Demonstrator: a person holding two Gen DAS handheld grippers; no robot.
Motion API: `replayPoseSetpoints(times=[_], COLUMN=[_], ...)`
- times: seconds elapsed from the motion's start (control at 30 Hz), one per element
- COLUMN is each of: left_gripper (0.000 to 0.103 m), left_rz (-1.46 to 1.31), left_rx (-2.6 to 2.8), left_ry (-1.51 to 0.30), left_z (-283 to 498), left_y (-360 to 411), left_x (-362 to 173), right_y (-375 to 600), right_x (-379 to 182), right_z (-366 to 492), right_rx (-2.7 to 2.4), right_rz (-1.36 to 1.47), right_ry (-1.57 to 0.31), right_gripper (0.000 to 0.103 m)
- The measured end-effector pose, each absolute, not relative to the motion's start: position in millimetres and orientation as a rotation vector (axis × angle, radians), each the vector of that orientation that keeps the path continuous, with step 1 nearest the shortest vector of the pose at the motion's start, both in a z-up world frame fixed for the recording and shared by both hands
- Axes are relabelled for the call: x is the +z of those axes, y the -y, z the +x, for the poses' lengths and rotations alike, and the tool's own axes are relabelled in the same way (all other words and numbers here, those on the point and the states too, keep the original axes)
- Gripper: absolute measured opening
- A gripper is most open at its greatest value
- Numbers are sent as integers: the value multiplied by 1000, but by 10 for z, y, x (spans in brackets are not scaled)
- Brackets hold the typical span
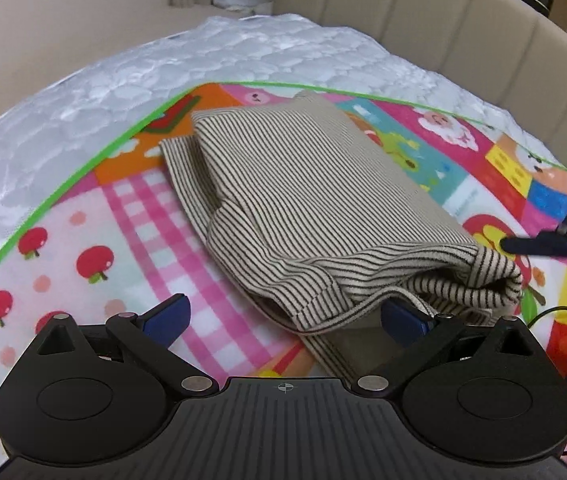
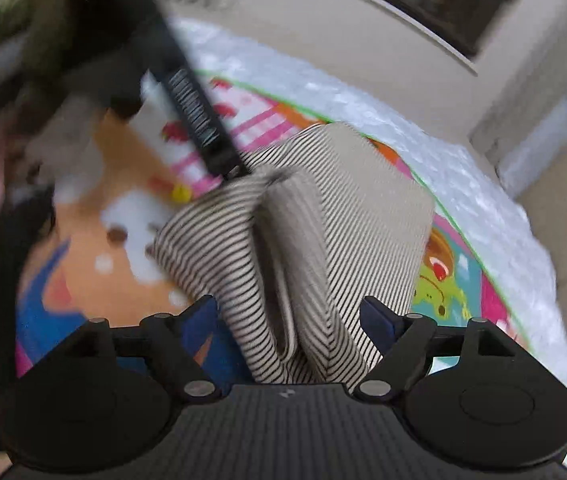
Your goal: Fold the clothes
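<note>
A beige, black-striped garment (image 1: 303, 184) lies folded in layers on a colourful play mat (image 1: 131, 216). My left gripper (image 1: 287, 316) is open at the garment's near edge; its right finger (image 1: 403, 320) sits under the lifted cloth edge, its left finger (image 1: 167, 316) is over the mat. My right gripper (image 2: 291, 320) is open with the garment's folded end (image 2: 307, 264) bunched between its fingers. The right gripper also shows at the right edge of the left wrist view (image 1: 539, 244), beside the garment's fold.
The mat lies on a white quilted mattress (image 1: 83, 92) ringed by a beige padded wall (image 1: 423, 12). The other gripper's black body (image 2: 191, 108) crosses the right wrist view, which is blurred. A black cable (image 1: 559, 312) trails at right.
</note>
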State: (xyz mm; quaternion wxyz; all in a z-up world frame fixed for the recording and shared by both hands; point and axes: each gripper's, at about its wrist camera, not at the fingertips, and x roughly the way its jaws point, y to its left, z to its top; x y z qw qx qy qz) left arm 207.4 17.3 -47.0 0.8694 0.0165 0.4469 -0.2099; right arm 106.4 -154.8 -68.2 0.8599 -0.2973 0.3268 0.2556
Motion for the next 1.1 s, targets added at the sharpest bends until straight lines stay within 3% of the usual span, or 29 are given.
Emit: replayPoseSetpoints(times=[0.33,0.43,0.5,0.7,0.9,1.1], left_gripper=[103,103,103,103,103,103], left_rz=[22,10,7,-55,-244,-248], left_rx=[-455,-460,-460,-457,-314,-381], left_ry=[-922,-926,-927,-892,-794,-803], left_z=[2064,2071,2068,2081,2087,2119], left_y=[-185,-209,-217,-362,-915,-827], left_x=[-485,-491,-489,-389,-157,-102], right_y=[1214,1158,1128,1147,1185,1266], right_x=[-944,-991,-981,-797,-537,-150], right_z=[1087,1115,1100,909,665,590], right_rx=[545,544,554,636,735,834], right_rz=[-904,-947,-971,-1028,-1075,-1122], right_ry=[-614,-605,-612,-654,-698,-661], right_gripper=[78,61,45,28,25,25])
